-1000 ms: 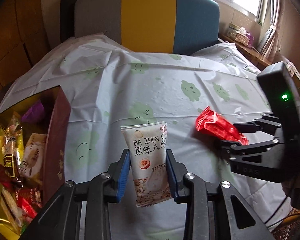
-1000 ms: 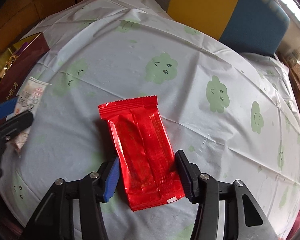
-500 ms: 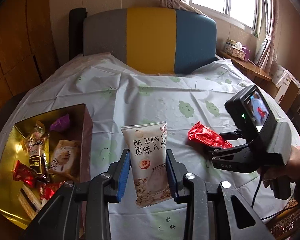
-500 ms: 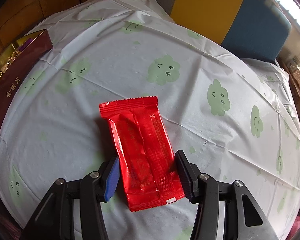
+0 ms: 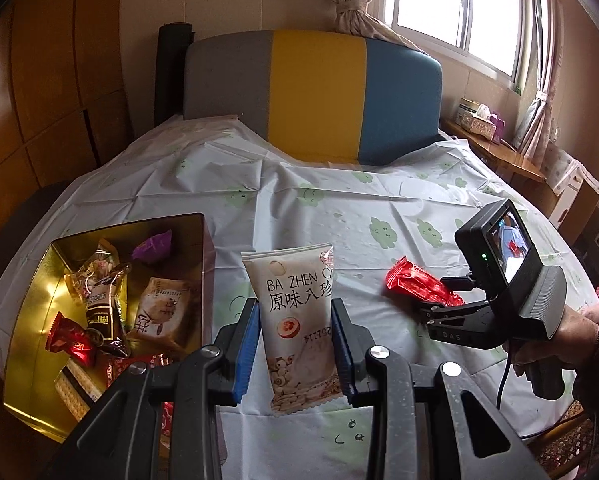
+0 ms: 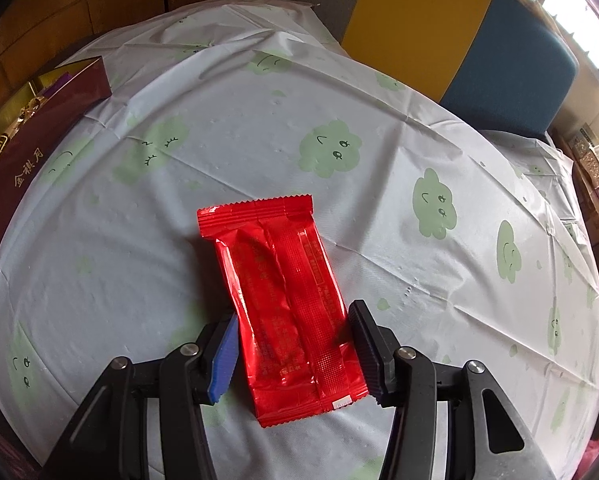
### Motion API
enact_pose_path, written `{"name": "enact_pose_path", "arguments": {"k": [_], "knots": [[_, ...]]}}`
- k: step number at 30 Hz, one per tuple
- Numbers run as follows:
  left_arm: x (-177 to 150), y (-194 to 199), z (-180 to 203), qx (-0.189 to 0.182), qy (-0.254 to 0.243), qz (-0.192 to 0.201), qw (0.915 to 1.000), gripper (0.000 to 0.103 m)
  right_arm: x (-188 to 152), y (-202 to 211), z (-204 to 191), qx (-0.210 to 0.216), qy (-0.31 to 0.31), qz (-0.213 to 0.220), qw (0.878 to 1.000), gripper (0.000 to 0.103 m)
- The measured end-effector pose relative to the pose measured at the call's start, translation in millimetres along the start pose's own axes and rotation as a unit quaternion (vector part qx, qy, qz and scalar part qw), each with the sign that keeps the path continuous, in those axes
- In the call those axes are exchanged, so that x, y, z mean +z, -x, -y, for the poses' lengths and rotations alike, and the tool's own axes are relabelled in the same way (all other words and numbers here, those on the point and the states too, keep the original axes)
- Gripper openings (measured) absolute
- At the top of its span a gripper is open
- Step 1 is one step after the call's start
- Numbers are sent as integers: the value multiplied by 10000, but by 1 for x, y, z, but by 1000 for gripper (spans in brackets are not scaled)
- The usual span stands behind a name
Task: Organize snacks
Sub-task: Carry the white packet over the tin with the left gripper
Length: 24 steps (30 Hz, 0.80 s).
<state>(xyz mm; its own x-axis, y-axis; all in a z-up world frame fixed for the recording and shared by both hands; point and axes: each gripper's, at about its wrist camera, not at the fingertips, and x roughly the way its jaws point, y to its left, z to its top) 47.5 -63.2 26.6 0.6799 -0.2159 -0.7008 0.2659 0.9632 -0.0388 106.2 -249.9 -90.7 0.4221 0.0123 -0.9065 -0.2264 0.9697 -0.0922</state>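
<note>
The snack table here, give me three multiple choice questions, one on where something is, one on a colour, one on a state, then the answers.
1. Where is the gold-lined box?
A. left of the white packet
B. right of it
C. on the chair

2. What colour is the packet at the right gripper?
A. green
B. red
C. white

3. What is the left gripper doing?
A. open, empty
B. shut on the white packet
C. out of view

Answers: A, the box sits left in the left wrist view; B, its wrapper is red; B, both pads press its sides.
</note>
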Motion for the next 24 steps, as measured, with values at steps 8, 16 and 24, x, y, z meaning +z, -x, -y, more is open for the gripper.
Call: {"name": "enact_pose_path", "arguments": {"k": [8, 16, 24], "knots": [[-5, 4, -16, 131, 116, 7, 9998, 34, 3, -2, 2, 17, -61, -1, 10000, 52], [-14, 4, -39, 310, 260, -71, 9992, 34, 2, -2, -1, -23, -18, 71, 10000, 52], [-24, 5, -62, 508, 406, -162, 9978, 34, 1, 0, -5, -75, 44, 108, 9999, 52]]}}
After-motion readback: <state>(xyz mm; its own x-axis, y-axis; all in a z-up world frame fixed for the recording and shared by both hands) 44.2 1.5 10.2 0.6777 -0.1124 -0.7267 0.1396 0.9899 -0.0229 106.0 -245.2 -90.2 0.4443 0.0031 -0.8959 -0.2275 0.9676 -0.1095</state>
